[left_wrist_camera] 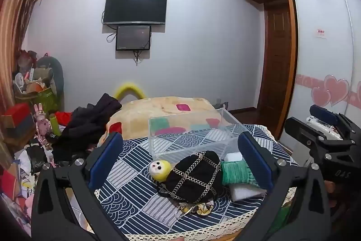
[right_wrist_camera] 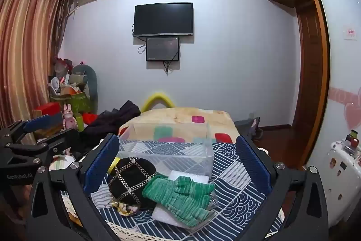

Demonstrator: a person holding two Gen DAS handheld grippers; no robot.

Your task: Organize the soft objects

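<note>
Beside the clear bin, green knitted gloves lie crumpled.

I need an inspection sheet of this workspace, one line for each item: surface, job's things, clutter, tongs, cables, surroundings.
Surface: table under a blue patterned cloth.
Job's things: clear plastic bin, empty; in front of it a black studded pouch, a yellow-haired doll head, a green knit glove and white foam pieces.
Clutter: dark clothes and piled toys to the left.
Tongs: left tongs open, empty; right tongs open, empty.
Cables: wires hang below the wall screens.
Surroundings: bedroom; bed, curtains, wardrobe.
</note>
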